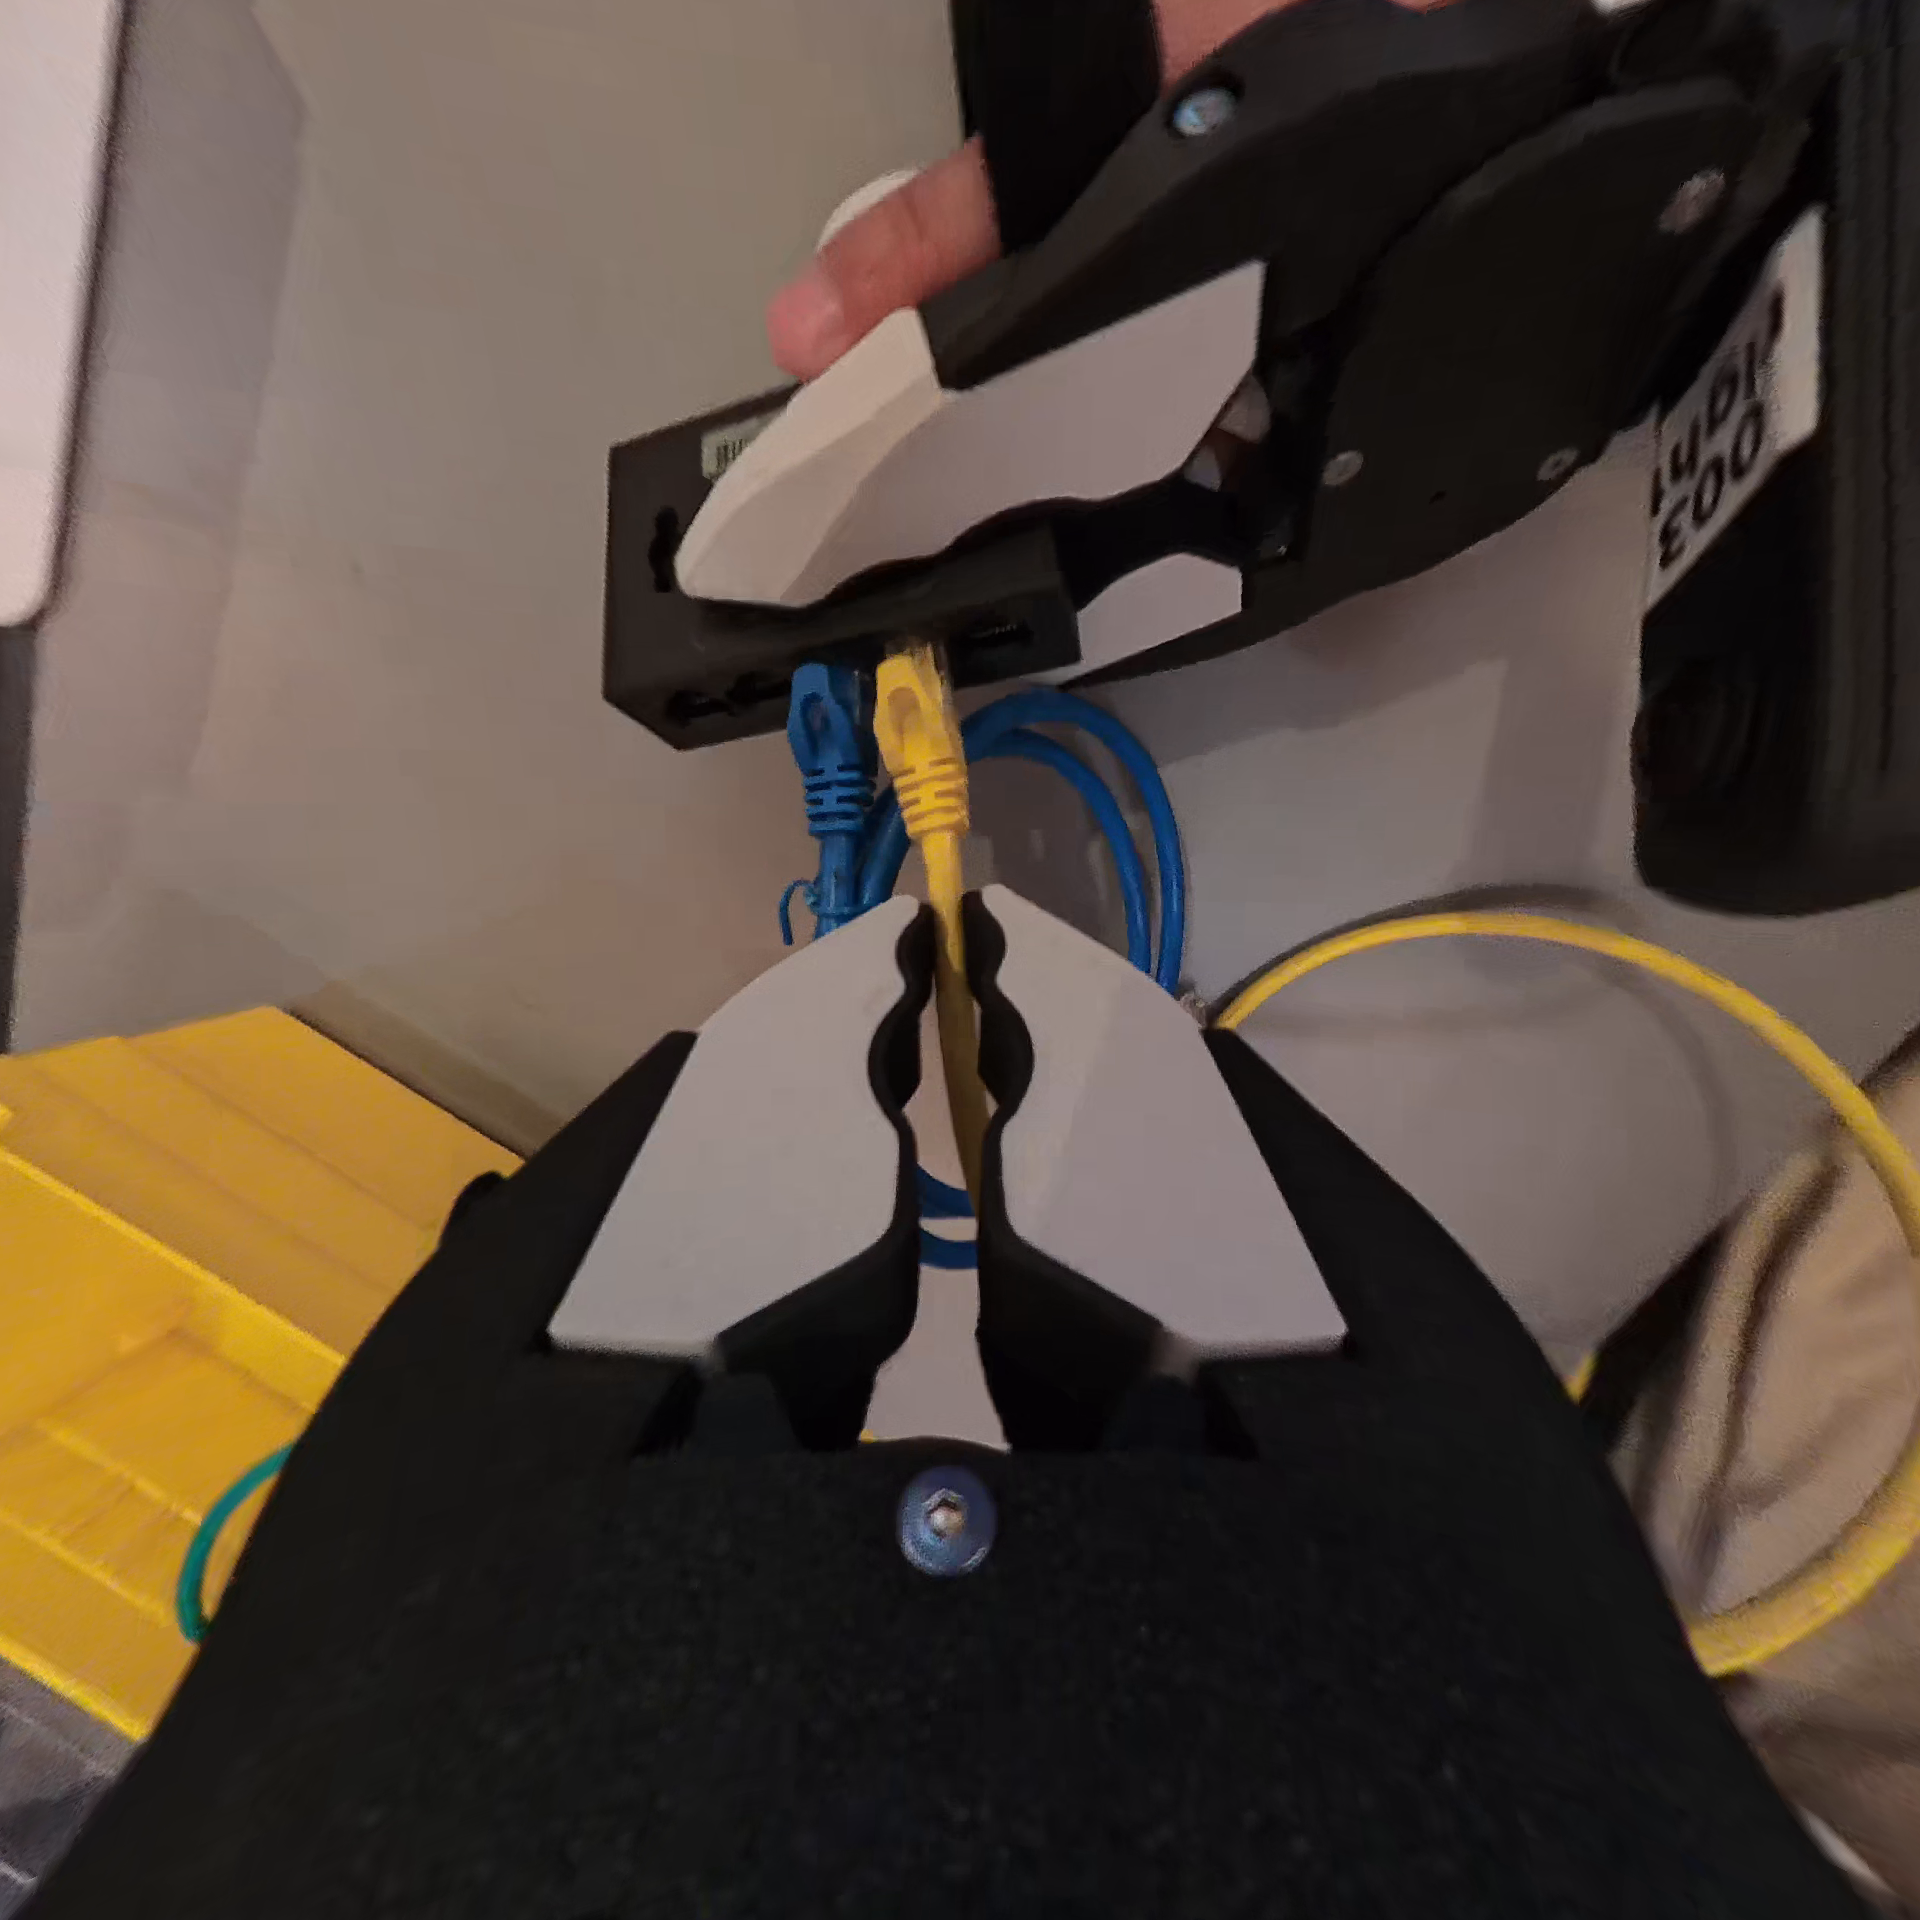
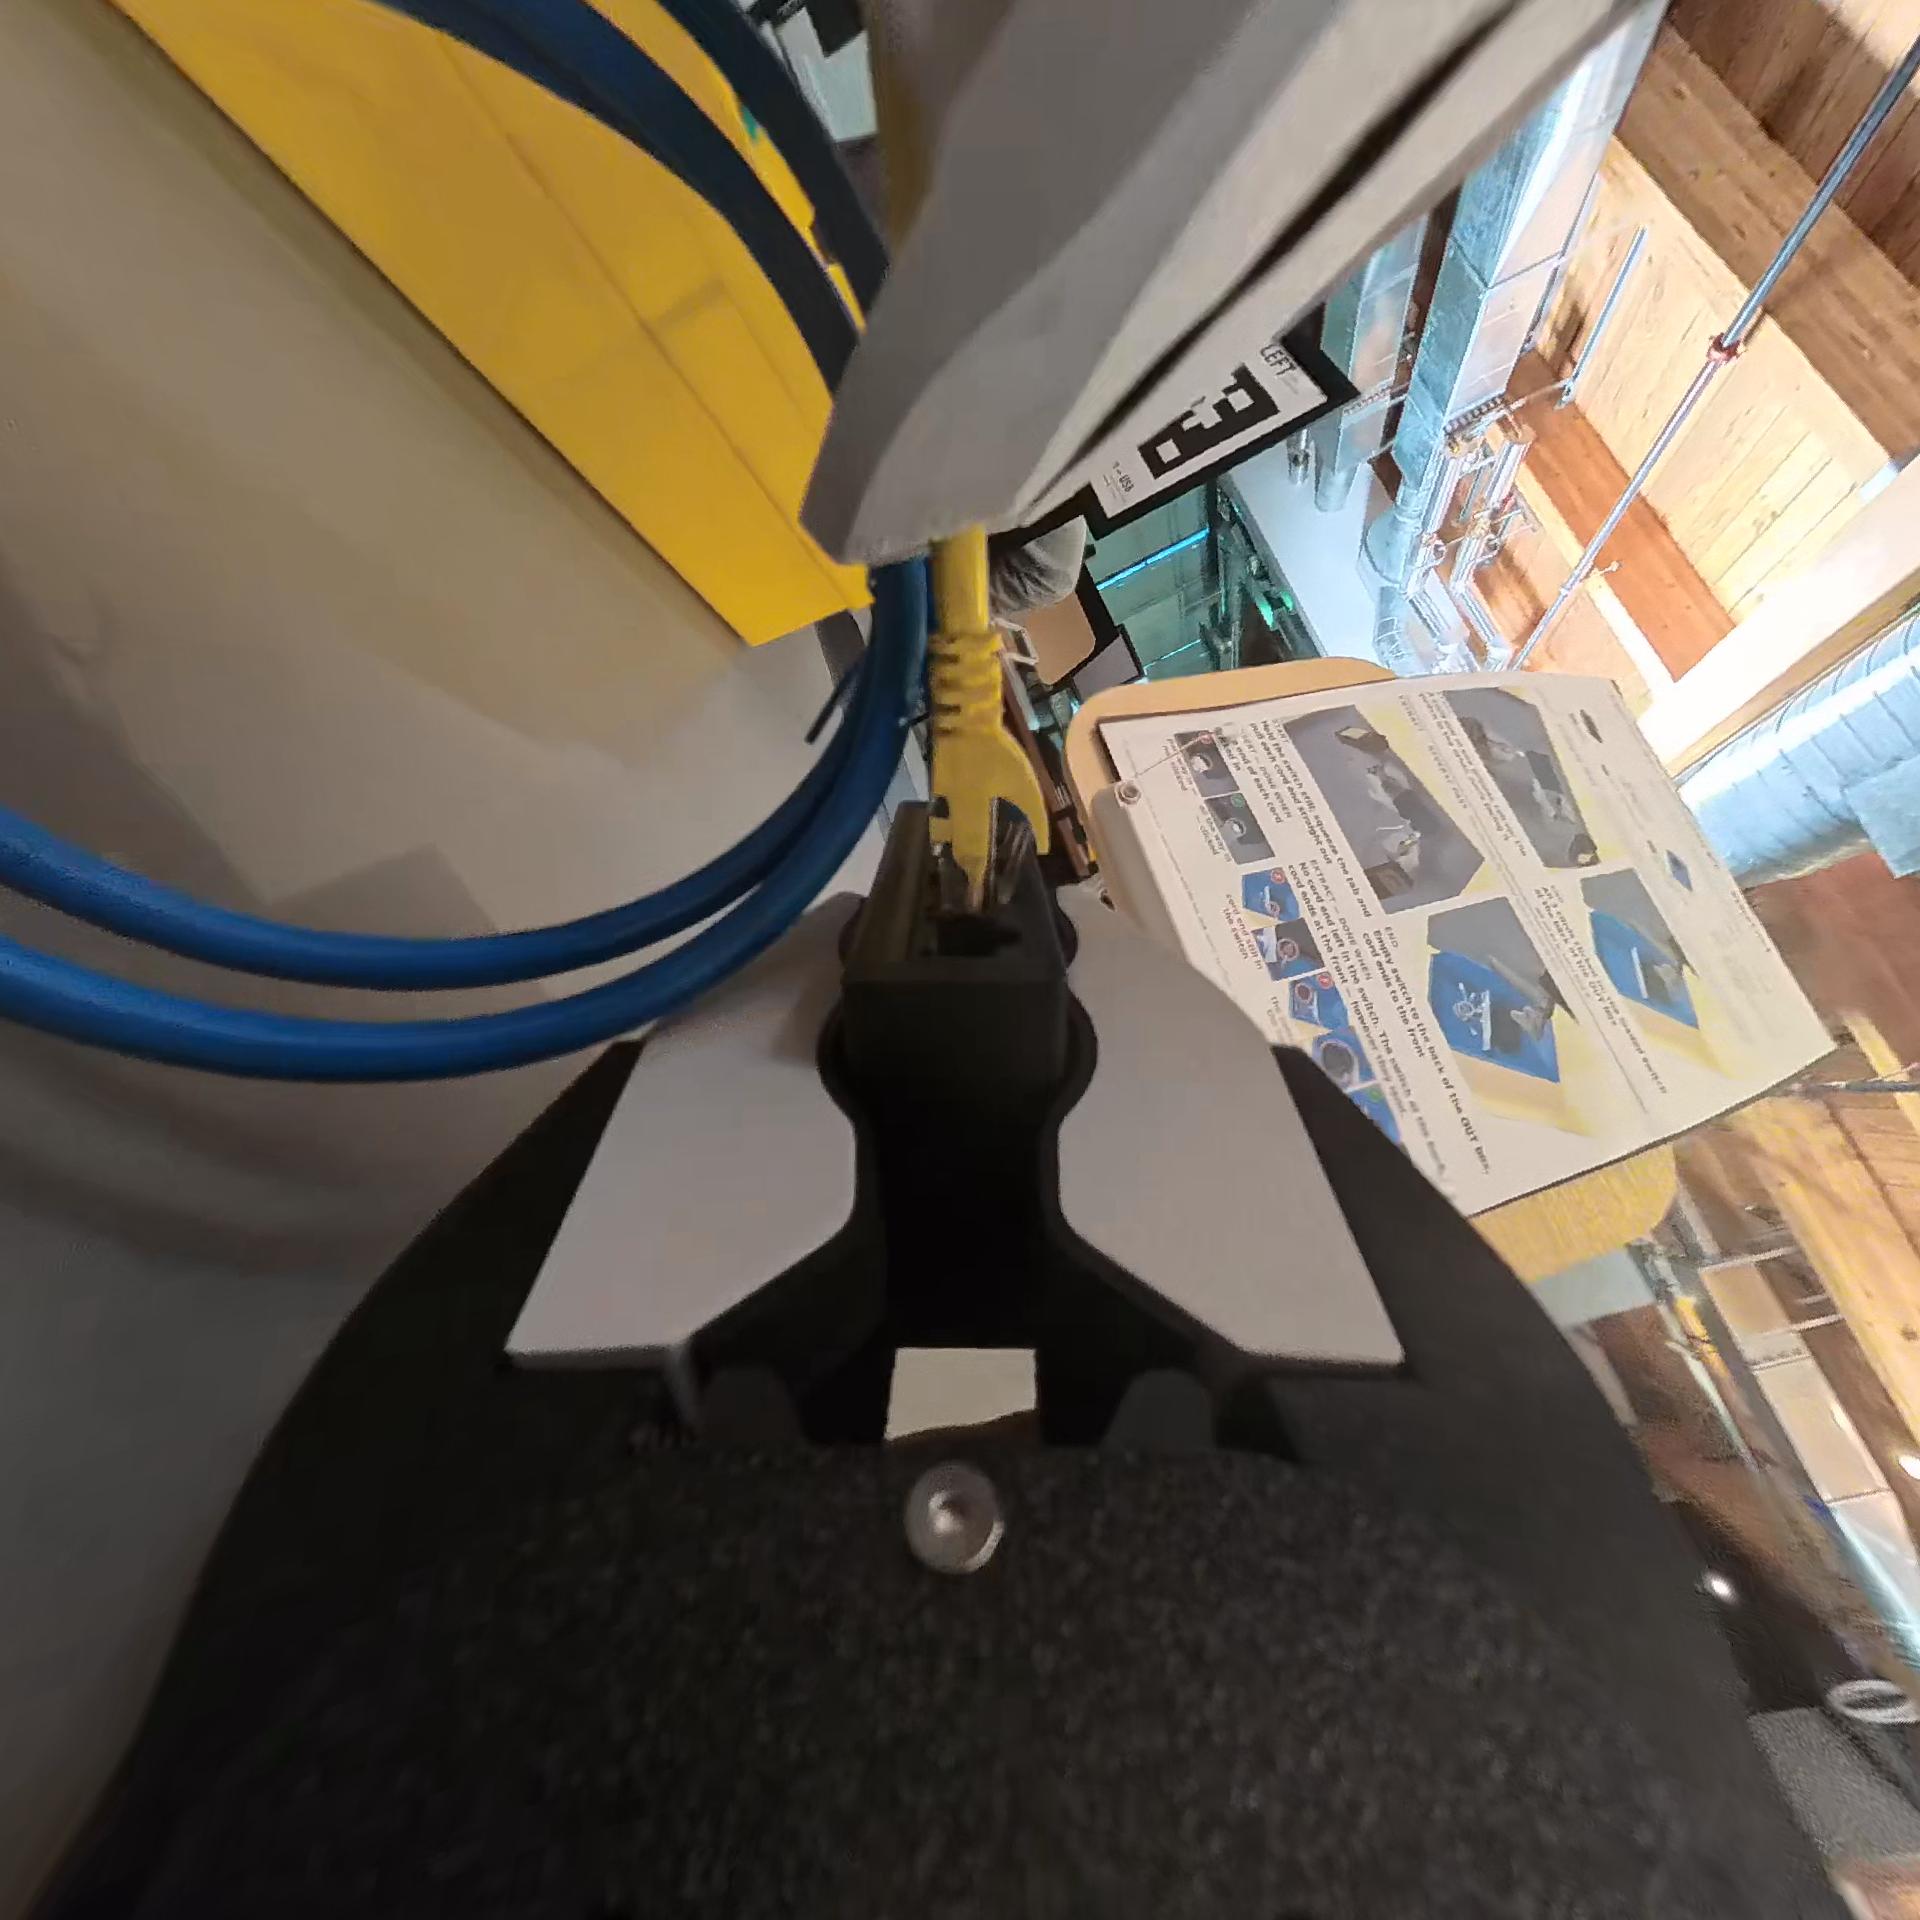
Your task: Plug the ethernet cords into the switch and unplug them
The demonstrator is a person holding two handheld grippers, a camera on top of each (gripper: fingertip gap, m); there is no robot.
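Observation:
The black switch (image 1: 665, 644) is held off the table by my right gripper (image 2: 956, 925), which is shut on it. Its grey fingers (image 1: 935, 468) clamp the switch from the upper right. A blue cord's plug (image 1: 828, 743) sits in one port. The yellow cord's plug (image 1: 920, 748) stands in the port beside it, and it also shows in the right wrist view (image 2: 971, 769). I cannot tell how deep it sits. My left gripper (image 1: 943, 914) is shut on the yellow cord (image 1: 961, 1039) just behind the plug's boot.
A yellow bin (image 1: 156, 1299) stands at the lower left, also seen in the right wrist view (image 2: 520, 260). Blue cable loops (image 1: 1143, 831) hang below the switch, and the yellow cable arcs to the right (image 1: 1558, 935). A printed instruction sheet (image 2: 1455, 935) stands beyond.

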